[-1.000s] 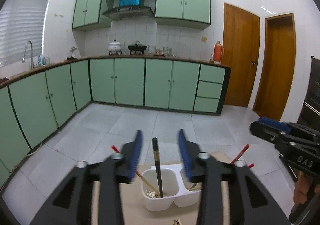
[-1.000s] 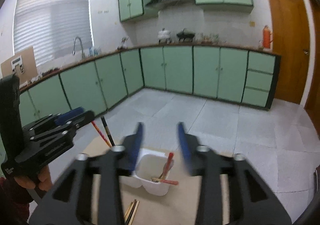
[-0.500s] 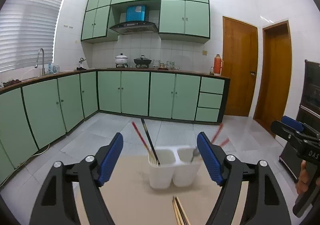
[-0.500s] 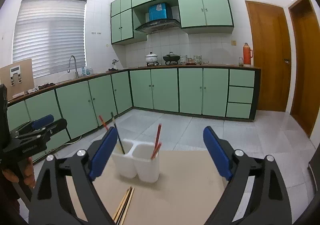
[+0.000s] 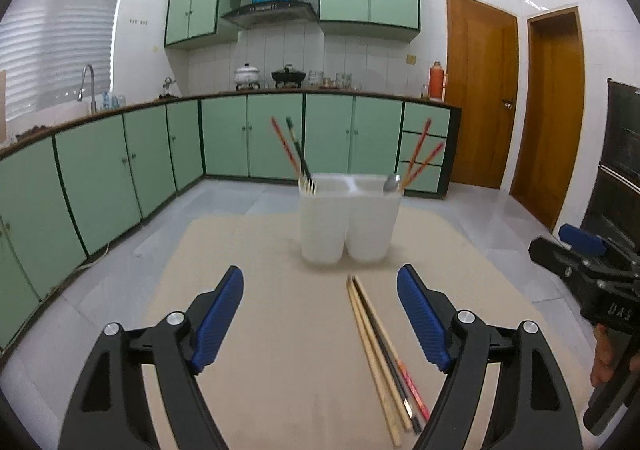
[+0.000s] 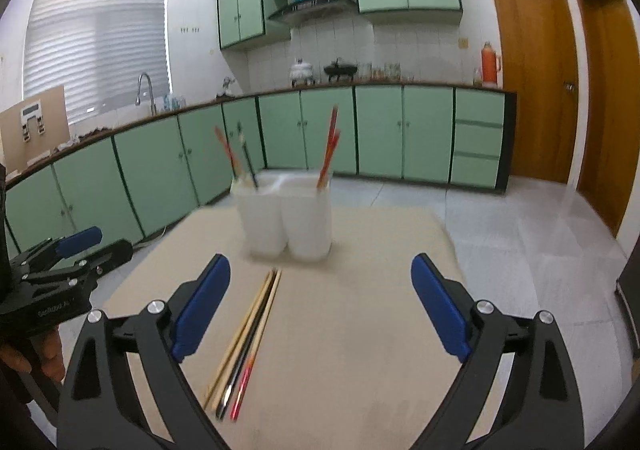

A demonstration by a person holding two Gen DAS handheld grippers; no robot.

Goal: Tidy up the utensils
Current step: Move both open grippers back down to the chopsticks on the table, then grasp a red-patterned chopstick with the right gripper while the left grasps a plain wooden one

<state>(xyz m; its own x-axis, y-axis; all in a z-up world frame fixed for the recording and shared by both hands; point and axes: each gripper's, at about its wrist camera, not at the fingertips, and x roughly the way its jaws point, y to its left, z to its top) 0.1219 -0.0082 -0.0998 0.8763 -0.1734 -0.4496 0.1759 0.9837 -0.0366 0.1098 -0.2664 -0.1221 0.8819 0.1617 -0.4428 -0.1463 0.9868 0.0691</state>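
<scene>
A white two-compartment utensil holder (image 5: 349, 224) stands on the beige table (image 5: 280, 330). Its left compartment holds a red and a black chopstick, its right one red chopsticks and a spoon (image 5: 392, 183). Several loose chopsticks (image 5: 380, 346) lie flat on the table in front of it, wooden, black and red. My left gripper (image 5: 320, 314) is open and empty, low over the table, the chopsticks lying just inside its right finger. My right gripper (image 6: 320, 302) is open and empty; the loose chopsticks (image 6: 248, 334) lie near its left finger, the holder (image 6: 286, 216) beyond.
The table ends a little behind the holder, with grey tiled floor (image 5: 240, 194) beyond. Green kitchen cabinets (image 5: 280, 134) run along the back and left walls. Wooden doors (image 5: 480, 94) are at the right. Each gripper shows at the edge of the other's view.
Both grippers have opened wide and pulled back and down from above the holder to low over the table. The black chopstick now stands in the holder's left compartment.
</scene>
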